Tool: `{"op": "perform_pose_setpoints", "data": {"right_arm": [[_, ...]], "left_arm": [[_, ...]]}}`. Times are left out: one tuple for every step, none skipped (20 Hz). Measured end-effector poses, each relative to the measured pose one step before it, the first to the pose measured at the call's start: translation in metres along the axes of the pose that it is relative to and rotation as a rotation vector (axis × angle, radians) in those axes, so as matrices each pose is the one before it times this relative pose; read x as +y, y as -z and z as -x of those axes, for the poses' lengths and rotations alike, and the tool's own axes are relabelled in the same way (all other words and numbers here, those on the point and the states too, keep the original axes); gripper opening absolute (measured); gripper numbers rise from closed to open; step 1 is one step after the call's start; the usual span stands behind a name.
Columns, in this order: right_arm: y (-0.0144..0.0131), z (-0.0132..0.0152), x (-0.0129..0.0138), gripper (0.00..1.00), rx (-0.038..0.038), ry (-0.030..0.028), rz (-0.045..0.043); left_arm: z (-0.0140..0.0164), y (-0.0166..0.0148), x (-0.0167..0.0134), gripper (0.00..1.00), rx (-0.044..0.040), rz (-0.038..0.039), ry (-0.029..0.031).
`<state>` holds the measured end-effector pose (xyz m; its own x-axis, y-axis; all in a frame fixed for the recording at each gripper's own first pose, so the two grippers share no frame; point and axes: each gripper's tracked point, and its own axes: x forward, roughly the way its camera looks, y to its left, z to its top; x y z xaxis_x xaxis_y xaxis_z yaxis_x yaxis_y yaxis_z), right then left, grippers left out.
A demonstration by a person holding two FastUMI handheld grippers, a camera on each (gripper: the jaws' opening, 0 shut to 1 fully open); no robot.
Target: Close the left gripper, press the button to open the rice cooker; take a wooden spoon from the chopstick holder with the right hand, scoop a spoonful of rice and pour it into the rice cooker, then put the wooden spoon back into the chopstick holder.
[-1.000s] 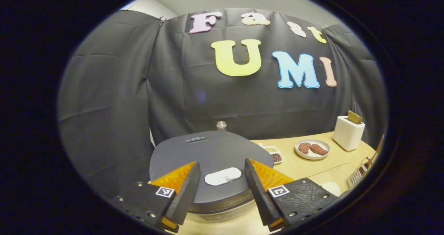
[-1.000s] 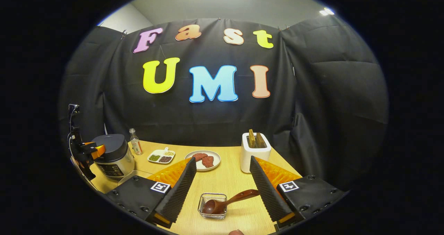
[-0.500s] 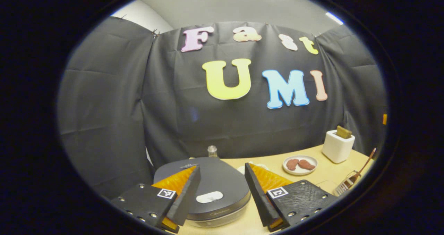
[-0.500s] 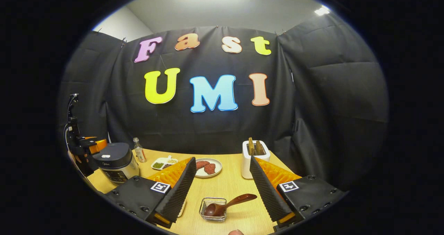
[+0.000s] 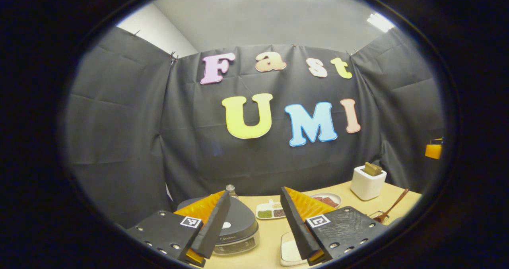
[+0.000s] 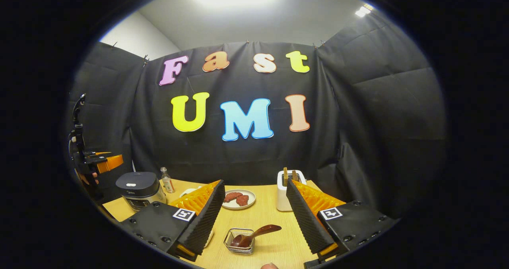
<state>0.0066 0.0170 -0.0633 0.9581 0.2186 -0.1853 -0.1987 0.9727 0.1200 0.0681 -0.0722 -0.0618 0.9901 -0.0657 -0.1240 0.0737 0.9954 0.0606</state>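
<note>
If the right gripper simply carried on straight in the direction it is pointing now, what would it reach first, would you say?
Probably the wooden spoon resting in the small wire chopstick holder, which lies low between the right gripper's open jaws. Depth is unclear; it might pass just above, toward the white toaster.

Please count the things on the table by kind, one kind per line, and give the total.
Rice cooker: 1
Small bottle: 1
Divided dish of grains: 1
Plate with red pieces: 1
White toaster-like box: 1
Wire chopstick holder: 1
Wooden spoon: 1
White container: 1
Total: 8
</note>
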Motion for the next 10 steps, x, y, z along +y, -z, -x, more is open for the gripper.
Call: {"op": "perform_pose_setpoints", "data": {"right_arm": [[-0.00297, 0.00335, -0.00027, 0.98, -0.00855, -0.01216, -0.00084], [-0.00349, 0.00316, 0.00069, 0.98, -0.01075, -0.00932, 0.00356], [-0.00296, 0.00300, 0.00053, 0.98, -0.00855, -0.00786, 0.00592], [-0.00207, 0.00224, 0.00202, 0.98, -0.00508, -0.00947, 0.00575], [-0.00192, 0.00318, 0.00314, 0.98, -0.00283, -0.01083, 0.00366], [-0.00236, 0.00282, 0.00438, 0.98, -0.00594, -0.01077, 0.00019], [-0.00356, 0.00270, 0.00296, 0.98, -0.00769, -0.00394, 0.00125], [-0.00214, 0.00146, 0.00262, 0.98, -0.00637, -0.00029, 0.00019], [-0.00064, 0.00334, 0.00340, 0.98, -0.00394, 0.00178, -0.00173], [-0.00176, 0.00388, 0.00362, 0.98, -0.00505, 0.00157, -0.00366]], "left_arm": [[0.00930, -0.00338, -0.00412, 0.80, -0.00192, -0.00133, -0.00321], [0.01078, -0.00336, -0.00285, 0.80, -0.00343, 0.00185, -0.00628], [0.01070, -0.00422, -0.00370, 0.80, -0.00512, 0.00408, -0.00167], [0.01113, -0.00350, -0.00342, 0.80, -0.00446, 0.00217, -0.00191], [0.00843, -0.00352, -0.00208, 0.80, -0.00466, -0.00041, 0.00163], [0.00929, -0.00563, -0.00213, 0.80, -0.00868, -0.00202, -0.00034], [0.00749, -0.00547, -0.00073, 0.80, -0.00919, -0.00204, 0.00106], [0.00871, -0.00445, -0.00149, 0.80, -0.00939, 0.00154, 0.00239], [0.00719, -0.00408, -0.00138, 0.80, -0.00973, 0.00389, 0.00589], [0.00491, -0.00292, -0.00096, 0.80, -0.00686, 0.00288, 0.00777]]}}
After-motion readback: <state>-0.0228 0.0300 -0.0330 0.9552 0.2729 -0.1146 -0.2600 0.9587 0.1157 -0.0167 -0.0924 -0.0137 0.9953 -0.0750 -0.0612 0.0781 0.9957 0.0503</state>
